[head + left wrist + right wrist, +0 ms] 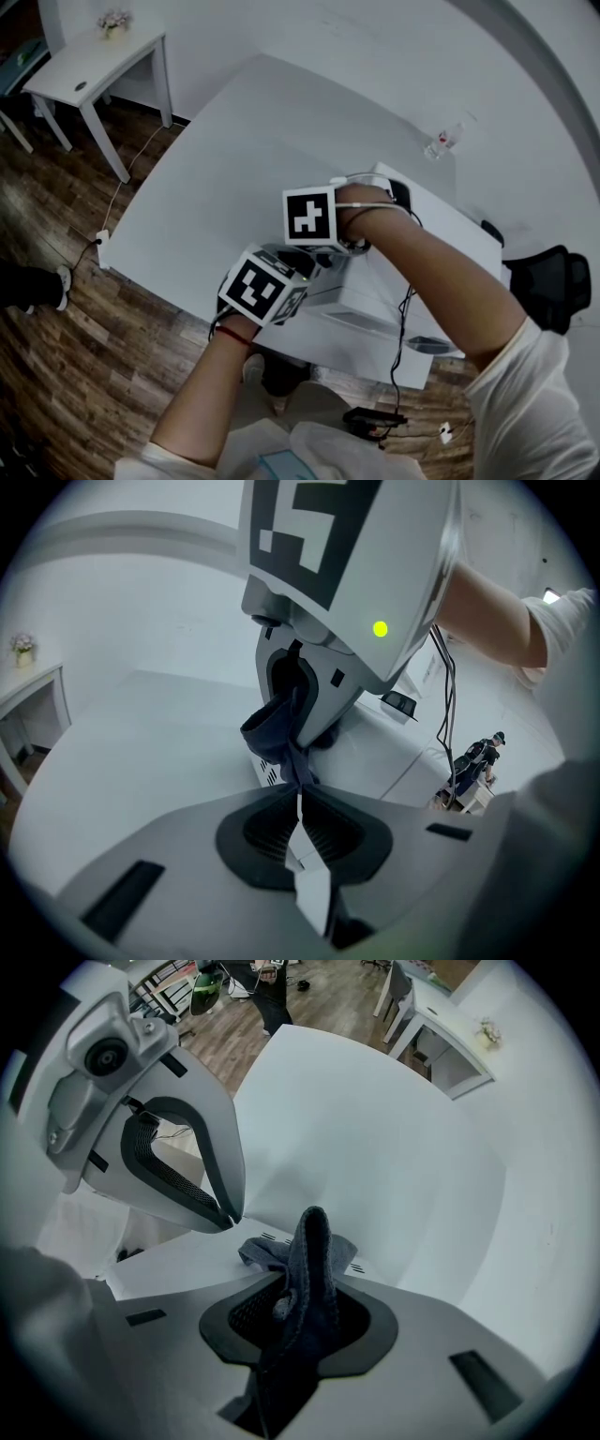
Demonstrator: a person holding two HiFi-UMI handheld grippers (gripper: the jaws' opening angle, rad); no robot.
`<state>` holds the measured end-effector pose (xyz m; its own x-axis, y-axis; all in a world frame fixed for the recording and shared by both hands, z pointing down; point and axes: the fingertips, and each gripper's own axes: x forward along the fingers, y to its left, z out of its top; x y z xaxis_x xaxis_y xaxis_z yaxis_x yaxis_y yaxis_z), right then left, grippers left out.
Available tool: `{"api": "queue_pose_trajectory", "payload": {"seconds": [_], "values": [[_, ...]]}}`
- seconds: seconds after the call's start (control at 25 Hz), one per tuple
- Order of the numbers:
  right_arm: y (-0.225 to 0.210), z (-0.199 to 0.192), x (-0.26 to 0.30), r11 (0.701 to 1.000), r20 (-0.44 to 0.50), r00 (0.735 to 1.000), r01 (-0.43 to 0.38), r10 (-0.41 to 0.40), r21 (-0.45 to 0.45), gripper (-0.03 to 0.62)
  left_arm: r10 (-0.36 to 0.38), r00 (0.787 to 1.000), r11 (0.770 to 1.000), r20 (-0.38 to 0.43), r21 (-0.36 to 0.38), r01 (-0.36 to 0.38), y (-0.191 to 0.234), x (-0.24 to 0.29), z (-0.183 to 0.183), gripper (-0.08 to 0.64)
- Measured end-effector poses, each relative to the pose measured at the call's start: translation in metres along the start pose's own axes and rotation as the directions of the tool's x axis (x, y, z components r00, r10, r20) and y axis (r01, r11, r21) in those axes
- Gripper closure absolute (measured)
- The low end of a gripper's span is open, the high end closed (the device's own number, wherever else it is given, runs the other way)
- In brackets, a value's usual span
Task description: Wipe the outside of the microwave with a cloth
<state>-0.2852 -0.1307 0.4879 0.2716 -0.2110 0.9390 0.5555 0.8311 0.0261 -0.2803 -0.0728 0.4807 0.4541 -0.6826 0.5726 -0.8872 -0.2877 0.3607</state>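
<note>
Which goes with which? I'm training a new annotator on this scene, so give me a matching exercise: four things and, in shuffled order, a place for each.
Things:
1. cloth
2. microwave
3. bottle
4. side table

Places:
A. far side of the big table
B. pinched in the right gripper
C. on the wood floor, upper left in the head view
D. near edge of the big table

Pairs: 1-B, 2-D, 3-A, 4-C
</note>
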Motion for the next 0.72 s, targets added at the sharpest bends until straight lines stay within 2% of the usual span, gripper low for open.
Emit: {"api": "queue_pose_trajectory", "payload": {"seconds": [0.72], "values": [[0.034, 0.012, -0.003, 0.998, 0.017, 0.999, -0.045, 0.046, -0.047, 0.486, 0.016, 1.000, 1.000, -0.018, -0.019, -0.016, 0.000, -0.006, -0.019, 0.548]]}}
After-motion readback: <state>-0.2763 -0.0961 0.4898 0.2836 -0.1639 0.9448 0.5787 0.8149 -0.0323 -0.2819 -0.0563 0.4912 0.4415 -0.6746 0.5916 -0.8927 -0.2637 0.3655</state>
